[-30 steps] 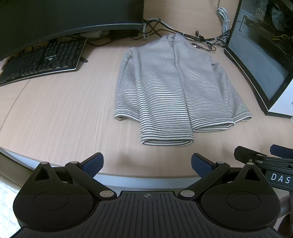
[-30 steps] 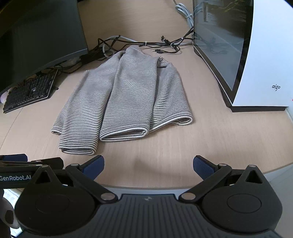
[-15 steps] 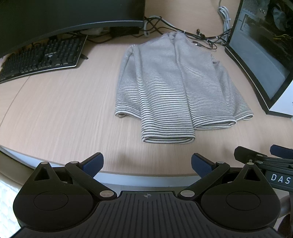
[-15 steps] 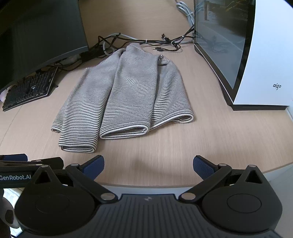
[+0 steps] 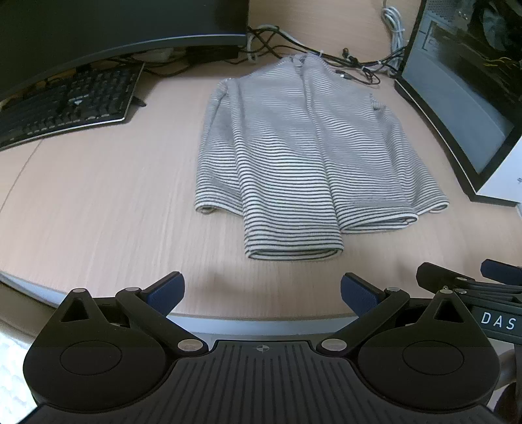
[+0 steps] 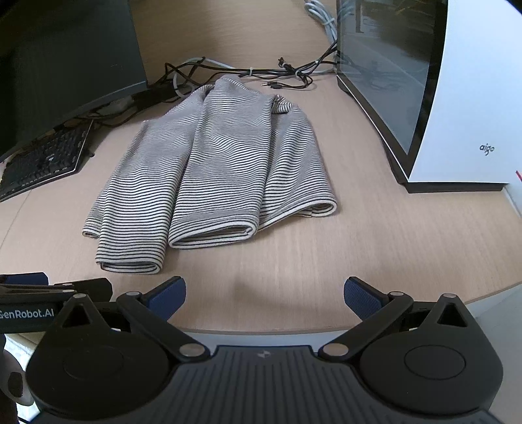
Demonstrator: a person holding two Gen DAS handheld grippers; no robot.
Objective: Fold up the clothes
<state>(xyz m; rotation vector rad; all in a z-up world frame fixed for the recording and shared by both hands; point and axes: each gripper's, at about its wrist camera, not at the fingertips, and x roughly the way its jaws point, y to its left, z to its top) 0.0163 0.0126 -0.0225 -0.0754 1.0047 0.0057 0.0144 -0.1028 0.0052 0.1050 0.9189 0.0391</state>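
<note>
A grey-and-white striped top (image 5: 303,156) (image 6: 215,169) lies on the wooden desk (image 5: 98,212), both sides folded inward so two long panels overlap, hems toward me. My left gripper (image 5: 261,290) hovers at the desk's front edge, just short of the nearest hem, open with nothing between its blue pads. Beside it, my right gripper (image 6: 264,293) is open and empty too, a little in front of the hems. Each gripper shows at the edge of the other's view.
A black keyboard (image 5: 65,104) and a dark monitor (image 5: 114,29) stand at the back left. A white computer case (image 6: 440,98) with a glass side stands at the right. Tangled cables (image 6: 261,71) lie behind the top's collar. The desk's rounded front edge (image 5: 261,321) runs below the grippers.
Both grippers have crept slightly forward and tilted a little, so the top sits a bit lower and closer in both views. The top itself has not moved.
</note>
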